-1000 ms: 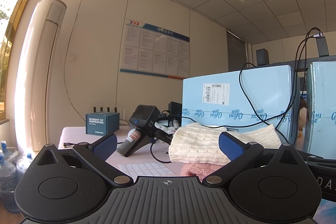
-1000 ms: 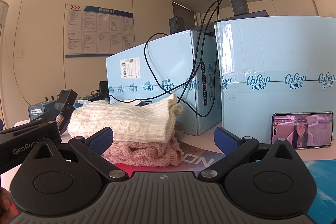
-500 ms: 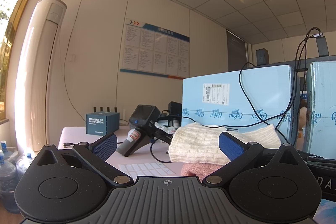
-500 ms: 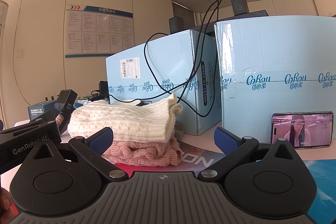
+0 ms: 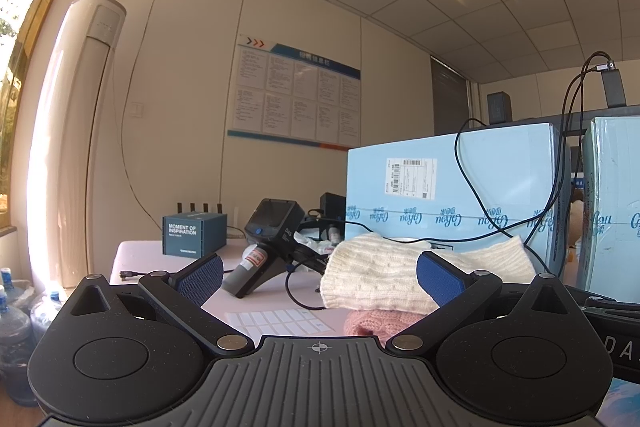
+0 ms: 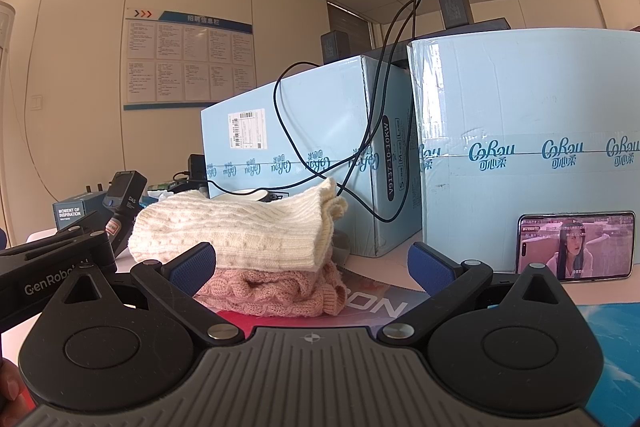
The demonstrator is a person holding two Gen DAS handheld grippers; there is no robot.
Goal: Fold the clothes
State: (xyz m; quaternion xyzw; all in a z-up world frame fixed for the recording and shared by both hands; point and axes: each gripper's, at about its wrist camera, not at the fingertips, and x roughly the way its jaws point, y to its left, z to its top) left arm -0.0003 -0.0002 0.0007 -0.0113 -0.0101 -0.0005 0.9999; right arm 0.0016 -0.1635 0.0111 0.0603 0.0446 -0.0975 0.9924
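Folded cream sweater (image 6: pixel 232 231) – boxes (image 6: pixel 320 147) behind

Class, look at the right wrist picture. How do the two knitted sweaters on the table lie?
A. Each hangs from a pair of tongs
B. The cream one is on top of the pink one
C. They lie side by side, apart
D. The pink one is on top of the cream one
B: the folded cream sweater rests directly on the pink sweater, with both tongs open and holding nothing.
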